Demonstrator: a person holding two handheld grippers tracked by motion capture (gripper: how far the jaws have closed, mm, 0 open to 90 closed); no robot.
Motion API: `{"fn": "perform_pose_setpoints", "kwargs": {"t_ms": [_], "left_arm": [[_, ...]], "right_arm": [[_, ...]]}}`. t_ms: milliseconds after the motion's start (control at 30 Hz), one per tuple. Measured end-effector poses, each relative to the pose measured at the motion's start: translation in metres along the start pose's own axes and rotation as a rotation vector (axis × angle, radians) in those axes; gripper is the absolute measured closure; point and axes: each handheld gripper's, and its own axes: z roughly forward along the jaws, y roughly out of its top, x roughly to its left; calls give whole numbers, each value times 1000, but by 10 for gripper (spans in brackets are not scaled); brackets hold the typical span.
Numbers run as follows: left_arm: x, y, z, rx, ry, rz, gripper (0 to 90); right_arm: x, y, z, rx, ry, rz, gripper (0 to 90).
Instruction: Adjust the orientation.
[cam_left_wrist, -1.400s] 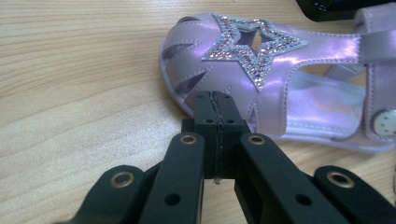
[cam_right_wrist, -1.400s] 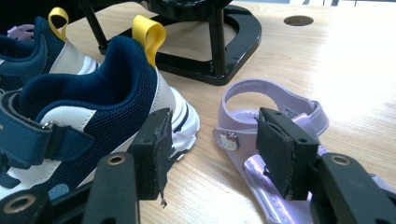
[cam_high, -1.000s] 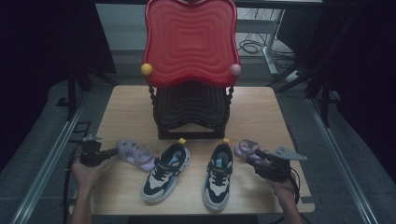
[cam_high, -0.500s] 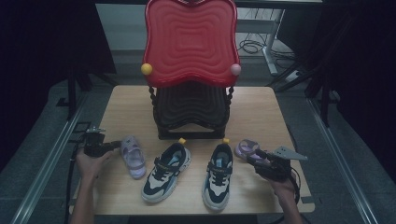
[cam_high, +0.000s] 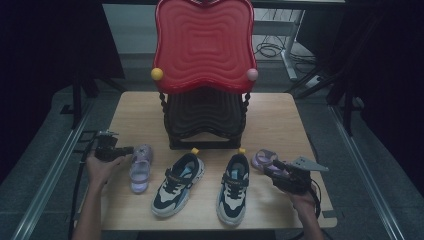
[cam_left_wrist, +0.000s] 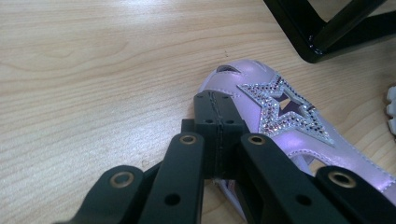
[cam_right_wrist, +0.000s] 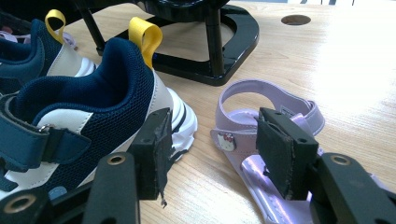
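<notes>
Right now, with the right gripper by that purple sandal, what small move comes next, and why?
Probably ease the right gripper forward and close on the sandal: its jaws stand open with the heel strap just ahead, not yet touched, and the sneaker sits close beside.

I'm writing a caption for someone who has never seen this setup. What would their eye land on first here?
First the big red wavy panel standing on a black rack at the back middle of the wooden table. Next, the pair of navy and white sneakers side by side in front of it, flanked by a lilac sandal at the left gripper and another sandal by the open right gripper.
</notes>
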Motion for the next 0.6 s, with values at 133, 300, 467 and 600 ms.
{"fn": "perform_pose_setpoints", "kwargs": {"t_ms": [133,300,467,600], "left_arm": [[-1,5,3,13,-12,14,898],[0,7,7,1,-42,7,899],[0,11,11,-2,-58,5,898],[-7,15,13,5,-59,41,898]], "right_arm": [[0,0,1,4,1,1,456],[0,-1,2,7,0,0,456],[1,-1,2,7,1,0,456],[1,-1,2,8,1,-3,456]]}}
